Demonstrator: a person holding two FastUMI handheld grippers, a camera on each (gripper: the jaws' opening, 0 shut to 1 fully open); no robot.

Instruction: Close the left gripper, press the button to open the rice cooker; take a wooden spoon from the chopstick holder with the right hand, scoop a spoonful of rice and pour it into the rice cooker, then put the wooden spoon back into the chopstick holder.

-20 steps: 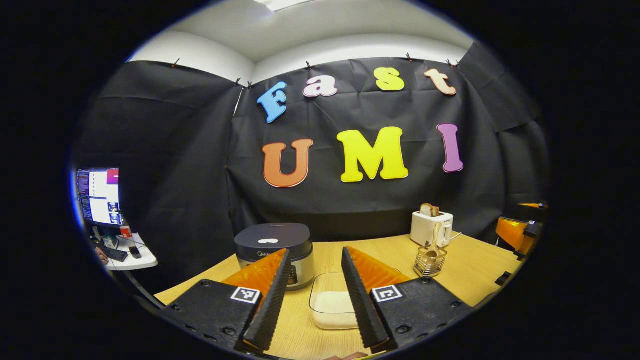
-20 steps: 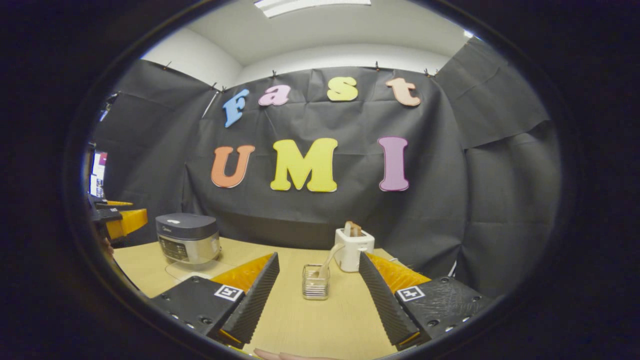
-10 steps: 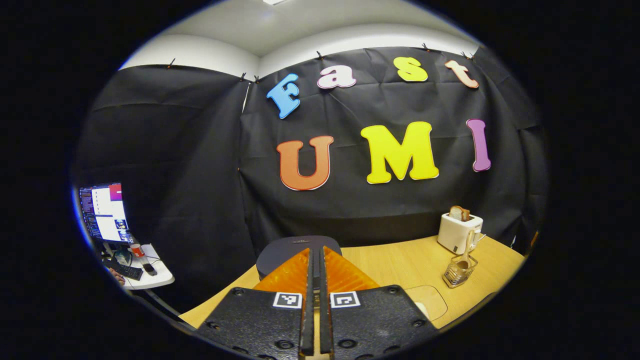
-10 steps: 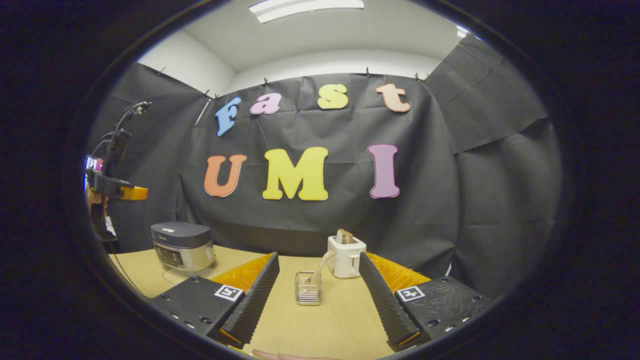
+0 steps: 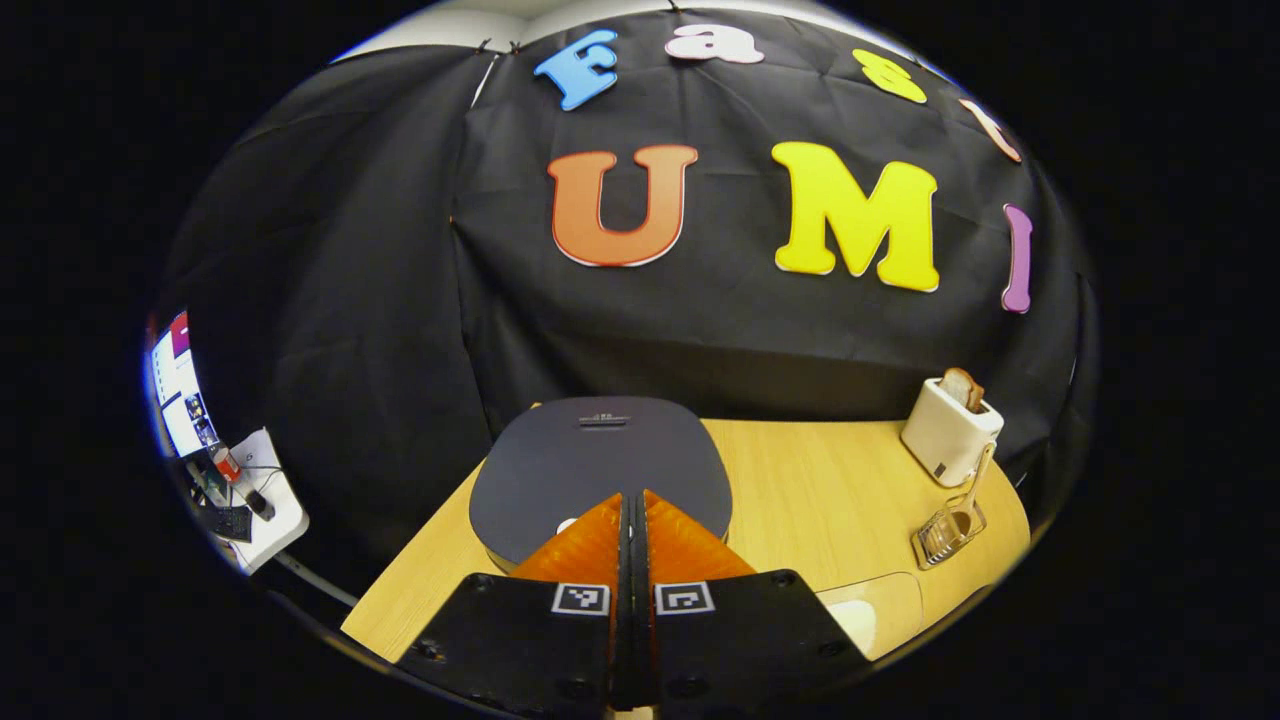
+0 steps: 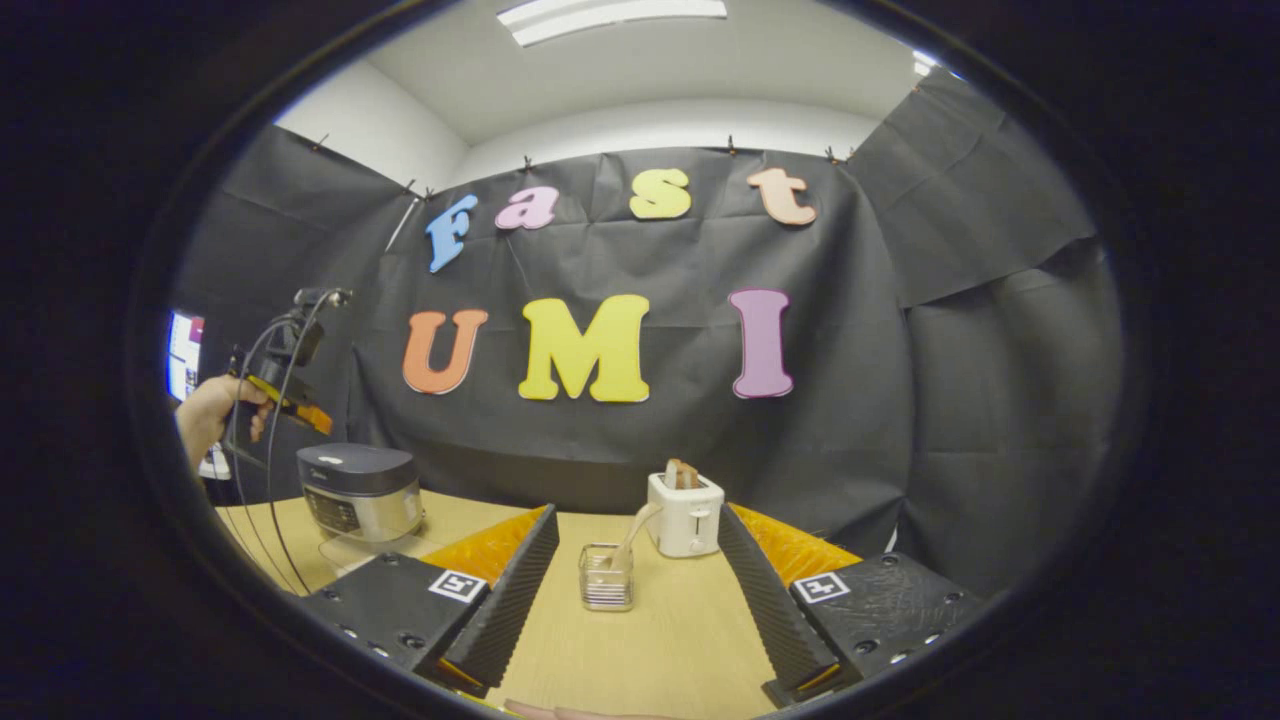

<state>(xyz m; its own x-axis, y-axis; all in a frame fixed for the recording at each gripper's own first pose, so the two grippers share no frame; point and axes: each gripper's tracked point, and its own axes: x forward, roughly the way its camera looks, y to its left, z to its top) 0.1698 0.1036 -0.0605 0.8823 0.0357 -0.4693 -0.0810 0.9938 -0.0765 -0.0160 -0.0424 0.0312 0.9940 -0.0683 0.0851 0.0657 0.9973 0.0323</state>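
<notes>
Currently the left claw (image 5: 632, 515) has its two fingers pressed flat together, nothing between them, tips over the near edge of the rice cooker (image 5: 600, 470) lid. Can't tell whether the tips touch the lid. Lid is down, dark and flat, with a small slot-like detail near its far edge. In the right gripper view the same claw (image 6: 300, 412) sits above the rice cooker (image 6: 360, 492), held by a hand (image 6: 215, 412) with cables trailing down.

Right claw (image 6: 635, 590) is wide open, empty, low over the wooden surface (image 6: 650, 640). Chopstick holder (image 6: 605, 577) sits between its fingers in the view, farther out, not touched. Wooden spoon (image 6: 635, 530) stands in it, handle leaning right toward the toaster (image 6: 685, 515). Toaster is just behind the holder, bread poking out of the top.

From the left gripper view: chopstick holder (image 5: 948, 530) with the wooden spoon (image 5: 972, 490) in it is off to the right, near the toaster (image 5: 950, 432), well apart from the cooker. Clear container of rice (image 5: 868, 615) sits on the surface (image 5: 800, 490) to the right of the claw body, partly hidden. Side desk with a monitor (image 5: 178, 385) at far left.
</notes>
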